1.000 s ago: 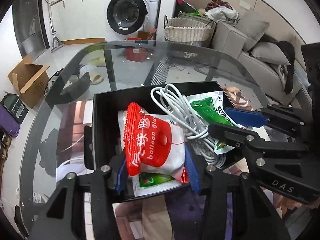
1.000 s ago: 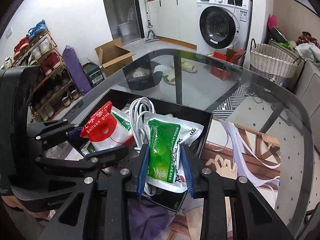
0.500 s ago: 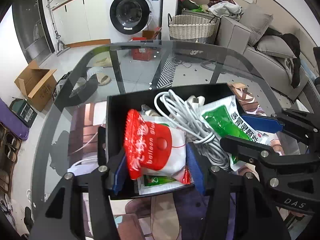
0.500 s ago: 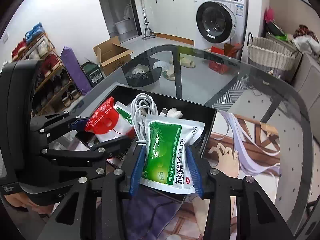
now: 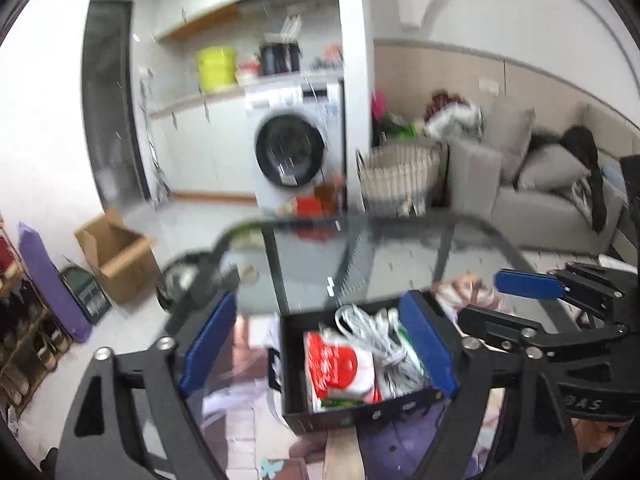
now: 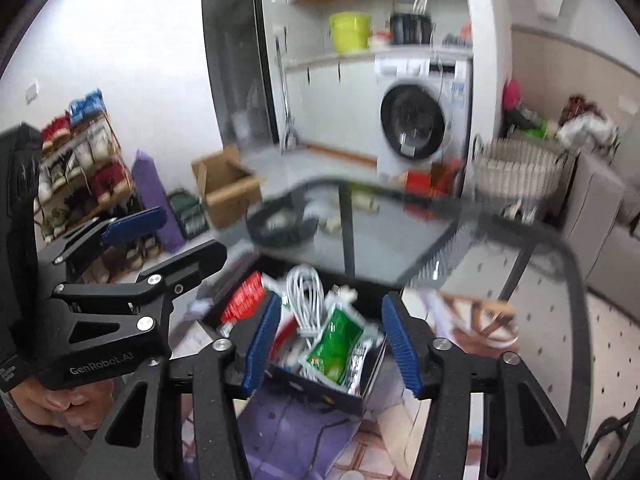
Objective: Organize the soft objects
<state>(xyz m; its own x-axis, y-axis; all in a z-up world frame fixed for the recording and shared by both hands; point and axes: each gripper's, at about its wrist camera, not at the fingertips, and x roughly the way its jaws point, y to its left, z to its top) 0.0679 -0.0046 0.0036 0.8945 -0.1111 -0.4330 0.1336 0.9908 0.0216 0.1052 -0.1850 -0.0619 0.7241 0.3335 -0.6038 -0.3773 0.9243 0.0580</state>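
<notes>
1. Spreading wide above the box: left gripper [image 5: 320,344], black frame with blue pads, jaws just having been opening, nothing pressed between them.
2. Standing about half apart: right gripper [image 6: 334,346], same build, jaws likewise just having been opening, both pads clear of the pouch below.
3. Lying inside the black rectangular open-topped box [image 5: 340,414]: red-and-white soft packet with a round red label [image 5: 340,366], towards the box's left side in the left wrist view.
4. Leaning against the box's right wall in the right wrist view: green-and-white foil pouch [image 6: 338,350], slanting, its lower end near the front corner.
5. Filling the middle of the box between packet and pouch: coiled white cable [image 5: 378,340], plug end towards the far wall.
6. Carrying the box near its front edge: dark round glass table [image 6: 400,232], with a printed purple-toned mat [image 6: 280,432] under the box.
7. Judging the step: releasing and withdrawing, both soft items apparently placed.
8. Calling next for: clearing the box rim, then seeking any remaining soft object; none showing on the table in these blurred views.
</notes>
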